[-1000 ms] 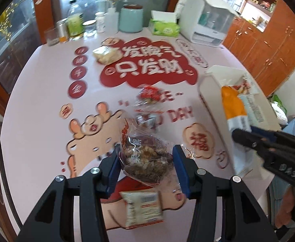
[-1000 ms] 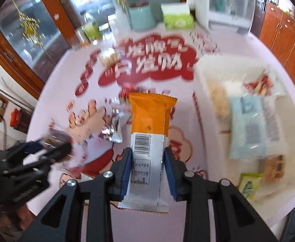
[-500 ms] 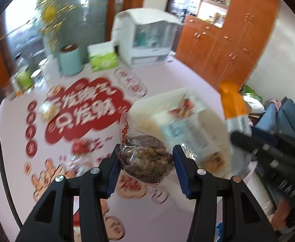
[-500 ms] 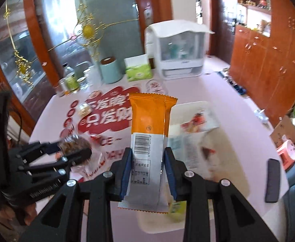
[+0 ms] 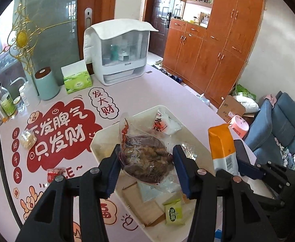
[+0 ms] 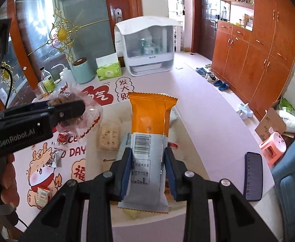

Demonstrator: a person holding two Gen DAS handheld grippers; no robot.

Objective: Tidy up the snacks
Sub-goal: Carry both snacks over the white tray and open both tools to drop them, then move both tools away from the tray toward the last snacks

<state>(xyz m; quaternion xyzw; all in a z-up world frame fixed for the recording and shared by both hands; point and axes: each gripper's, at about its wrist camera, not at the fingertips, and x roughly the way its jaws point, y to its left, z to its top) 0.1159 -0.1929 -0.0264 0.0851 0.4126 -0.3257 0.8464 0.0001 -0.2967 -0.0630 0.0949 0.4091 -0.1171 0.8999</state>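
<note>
Orange-and-white snack bar (image 6: 147, 141), long axis upright, is clamped in the right gripper (image 6: 148, 169) directly above the white tray (image 6: 179, 129). Left gripper (image 5: 146, 167) grasps a clear bag of brown snacks (image 5: 145, 157), likewise over the tray on the bench (image 5: 139, 92).

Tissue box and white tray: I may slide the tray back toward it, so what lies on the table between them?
In the left wrist view, only printed tablecloth lies between the green tissue box and the white tray; no loose item.
</note>
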